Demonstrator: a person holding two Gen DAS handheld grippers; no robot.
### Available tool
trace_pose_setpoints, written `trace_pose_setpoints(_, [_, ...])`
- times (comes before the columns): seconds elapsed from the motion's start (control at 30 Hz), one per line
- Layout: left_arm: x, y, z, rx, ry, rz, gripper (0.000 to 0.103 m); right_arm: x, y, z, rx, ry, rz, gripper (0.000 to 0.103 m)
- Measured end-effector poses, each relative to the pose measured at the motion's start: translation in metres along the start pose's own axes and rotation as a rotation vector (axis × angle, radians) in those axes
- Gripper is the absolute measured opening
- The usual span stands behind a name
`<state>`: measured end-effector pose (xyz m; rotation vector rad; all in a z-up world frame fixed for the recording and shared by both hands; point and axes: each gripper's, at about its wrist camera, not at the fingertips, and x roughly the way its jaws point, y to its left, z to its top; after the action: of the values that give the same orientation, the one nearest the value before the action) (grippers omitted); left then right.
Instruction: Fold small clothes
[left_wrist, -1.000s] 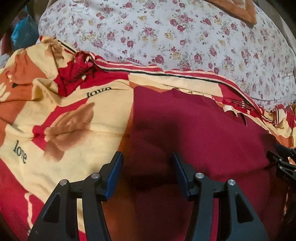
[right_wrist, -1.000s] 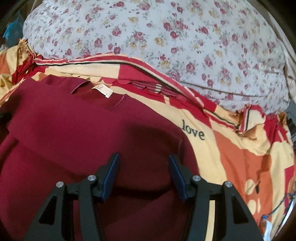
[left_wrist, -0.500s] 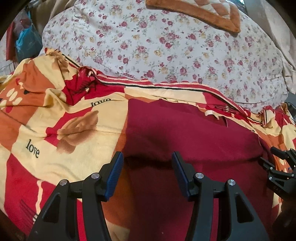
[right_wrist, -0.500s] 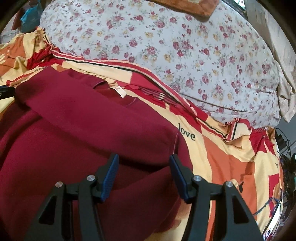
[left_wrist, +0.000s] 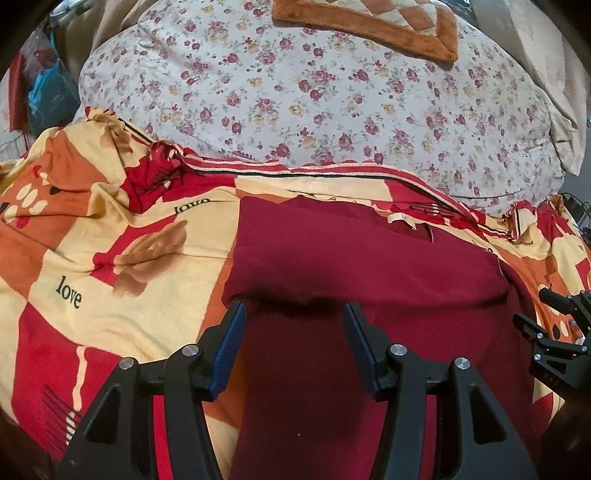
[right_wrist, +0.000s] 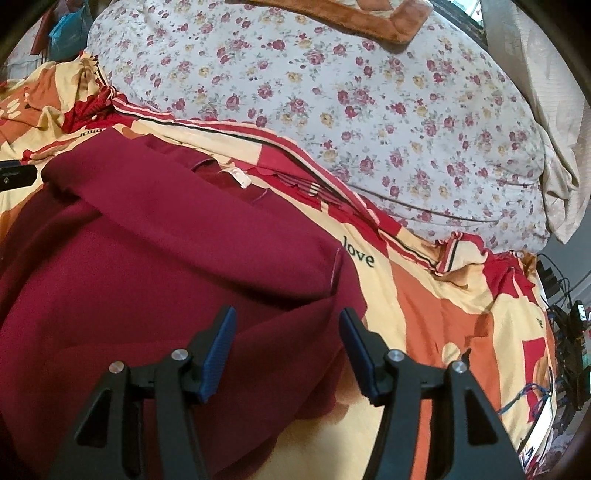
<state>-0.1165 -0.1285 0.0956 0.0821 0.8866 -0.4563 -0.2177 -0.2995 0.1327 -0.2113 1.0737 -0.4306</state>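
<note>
A dark red top (left_wrist: 362, 258) lies flat on the patterned bedsheet (left_wrist: 92, 266). Its upper part is folded over in a wide band, and a white neck label (right_wrist: 236, 177) shows at the far edge. My left gripper (left_wrist: 294, 308) hovers open over the fold's near left edge with nothing between its pads. Over the garment's right side (right_wrist: 166, 266), near the folded corner, my right gripper (right_wrist: 288, 312) is also open and holds nothing. Each gripper shows at the edge of the other's view: the right gripper (left_wrist: 554, 332) and the left gripper (right_wrist: 14, 173).
A bulky floral quilt (left_wrist: 314, 92) lies behind the garment with a brown cushion (left_wrist: 369, 26) on top. A blue bag (left_wrist: 48, 92) hangs at the far left. Cables and a power strip (right_wrist: 565, 314) sit off the bed's right edge.
Both grippers have drawn back and up from the red top, so more of the sheet and quilt shows. The folded band stays lying where it was.
</note>
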Motion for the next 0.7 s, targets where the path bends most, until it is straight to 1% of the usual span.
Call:
trace_pose_setpoints(0.17, [-0.007,-0.005,-0.003,0.007,0.001,-0.008,0.034,-0.005,-0.003,-0.005,0.005,0.003,0.006,0.062])
trace_pose_setpoints(0.3, [-0.02,-0.009,-0.01,0.018,0.003,-0.036,0.034,-0.017,-0.012,-0.015,0.026,0.011,0.049,0.062])
trace_pose_setpoints(0.33, [-0.025,-0.01,-0.014,0.023,0.009,-0.05,0.034,-0.022,-0.014,-0.018,0.029,0.015,0.072,0.062])
trace_pose_setpoints(0.43, [-0.032,-0.015,-0.025,0.037,0.036,-0.095,0.034,-0.036,-0.02,-0.031,0.049,0.042,0.187,0.062])
trace_pose_setpoints(0.47, [-0.034,-0.016,-0.028,0.041,0.043,-0.1,0.034,-0.041,-0.021,-0.036,0.059,0.051,0.23,0.062])
trace_pose_setpoints(0.5, [-0.035,-0.018,-0.031,0.047,0.051,-0.101,0.034,-0.047,-0.021,-0.042,0.07,0.066,0.3,0.062])
trace_pose_setpoints(0.6, [-0.038,-0.019,-0.041,0.055,0.066,-0.098,0.034,-0.059,-0.015,-0.06,0.061,0.104,0.422,0.062])
trace_pose_setpoints(0.7, [-0.04,-0.016,-0.046,0.036,0.074,-0.104,0.034,-0.067,-0.001,-0.076,0.039,0.136,0.485,0.062])
